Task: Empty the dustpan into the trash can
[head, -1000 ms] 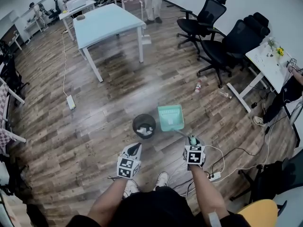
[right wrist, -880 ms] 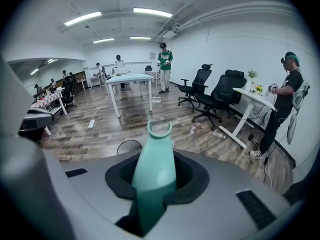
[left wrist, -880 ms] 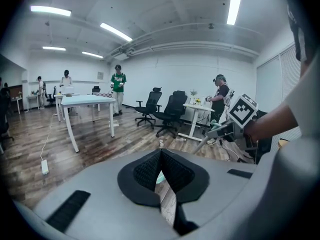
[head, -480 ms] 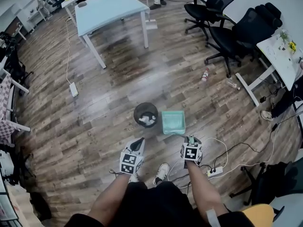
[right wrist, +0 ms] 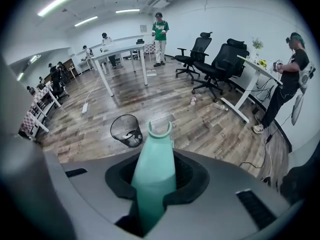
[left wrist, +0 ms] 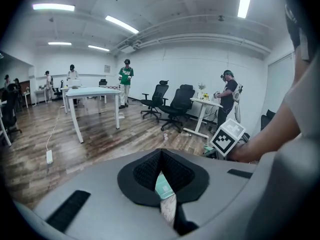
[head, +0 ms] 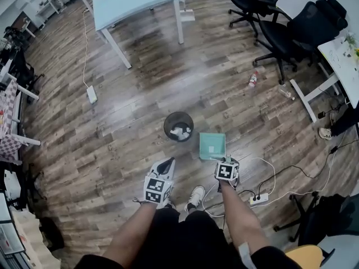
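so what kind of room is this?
Most likely an open office or lab workspace. There are black swivel chairs next to a white desk, a long pale table on the wood-look floor, and a power strip with loose cables trailing across the floor.

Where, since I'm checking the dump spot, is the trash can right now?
In the head view the trash can stands on the floor near centre, just left of and beyond the teal dustpan.
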